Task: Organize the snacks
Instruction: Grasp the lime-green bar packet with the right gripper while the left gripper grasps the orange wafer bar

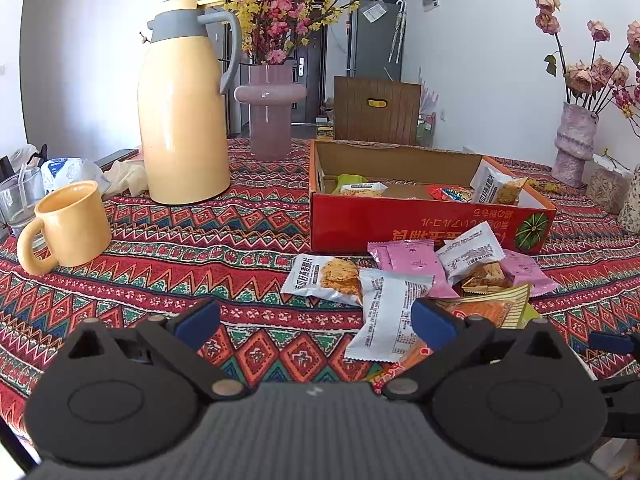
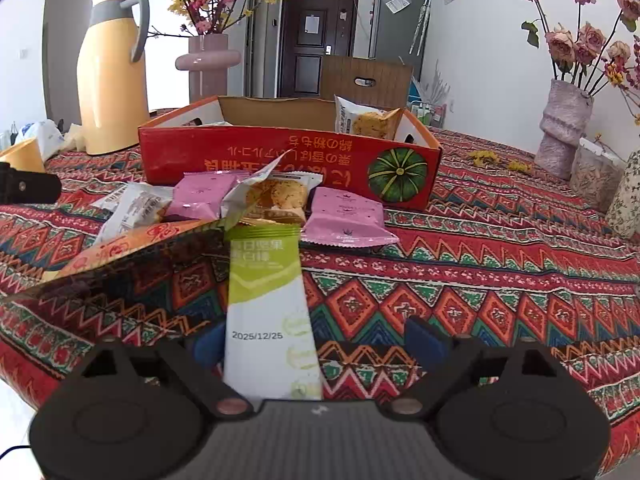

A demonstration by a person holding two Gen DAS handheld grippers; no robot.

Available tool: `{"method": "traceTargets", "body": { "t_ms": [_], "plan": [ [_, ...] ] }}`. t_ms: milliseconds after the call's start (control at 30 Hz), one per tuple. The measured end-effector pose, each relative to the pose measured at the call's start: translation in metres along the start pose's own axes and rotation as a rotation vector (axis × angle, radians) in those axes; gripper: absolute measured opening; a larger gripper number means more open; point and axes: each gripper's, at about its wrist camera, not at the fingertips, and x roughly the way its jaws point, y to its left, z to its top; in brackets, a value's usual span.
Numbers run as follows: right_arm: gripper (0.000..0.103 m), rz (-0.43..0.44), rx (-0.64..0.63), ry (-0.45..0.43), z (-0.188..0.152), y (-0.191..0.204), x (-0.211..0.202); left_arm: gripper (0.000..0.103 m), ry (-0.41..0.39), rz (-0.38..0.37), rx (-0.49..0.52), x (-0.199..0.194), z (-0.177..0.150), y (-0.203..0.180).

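Observation:
A red cardboard box (image 1: 400, 220) with a pumpkin picture stands open on the patterned tablecloth, with several snack packets inside. A heap of loose packets lies before it: pink ones (image 1: 412, 264), a cookie packet (image 1: 328, 278) and a white packet (image 1: 386, 316). My left gripper (image 1: 316, 324) is open just short of the heap, its right finger beside the white packet. In the right wrist view the box (image 2: 260, 156) is straight ahead. My right gripper (image 2: 316, 342) is open around a long green-and-white bar packet (image 2: 268, 300), which lies against the left finger and well apart from the right one.
A tall yellow thermos jug (image 1: 184, 120), a yellow mug (image 1: 72, 226) and a glass (image 1: 20, 200) stand at the left. A pink vase (image 1: 270, 112) is behind the jug, a rose vase (image 1: 574, 140) and jars at the right. The table edge runs close under both grippers.

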Motion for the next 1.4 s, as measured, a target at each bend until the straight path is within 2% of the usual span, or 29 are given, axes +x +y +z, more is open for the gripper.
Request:
{"method": "traceTargets", "body": {
  "t_ms": [167,367,400,467,500,667,833,1033,1400],
  "plan": [
    [0.070,0.065,0.009,-0.015,0.000,0.003,0.003,0.103,0.010,0.006,0.007,0.001,0.000,-0.003],
    [0.064,0.083,0.005,-0.021,0.001,0.004,0.005,0.103,0.028,-0.006,0.012,0.004,0.000,-0.007],
    [0.061,0.091,0.004,-0.024,0.001,0.003,0.004,0.103,0.031,-0.009,0.013,0.004,0.000,-0.008],
    [0.043,0.104,0.001,-0.027,0.001,0.003,0.003,0.103,0.037,-0.017,0.016,0.006,0.001,-0.011],
    [0.038,0.108,0.002,-0.027,0.001,0.002,0.003,0.103,0.040,-0.023,0.018,0.006,0.001,-0.012],
    [0.037,0.107,0.031,-0.055,0.000,-0.008,-0.001,0.103,0.055,-0.046,0.036,0.008,0.003,-0.019],
    [0.037,0.070,0.049,-0.134,-0.001,-0.024,-0.011,0.103,0.099,-0.105,0.057,0.014,0.004,-0.028],
    [0.037,0.034,0.033,-0.222,-0.002,-0.034,-0.022,0.103,0.167,-0.170,0.128,0.022,-0.001,-0.052],
    [0.037,0.034,0.043,-0.275,-0.005,-0.047,-0.028,0.103,0.190,-0.192,0.254,0.023,-0.009,-0.084]
  ]
}}
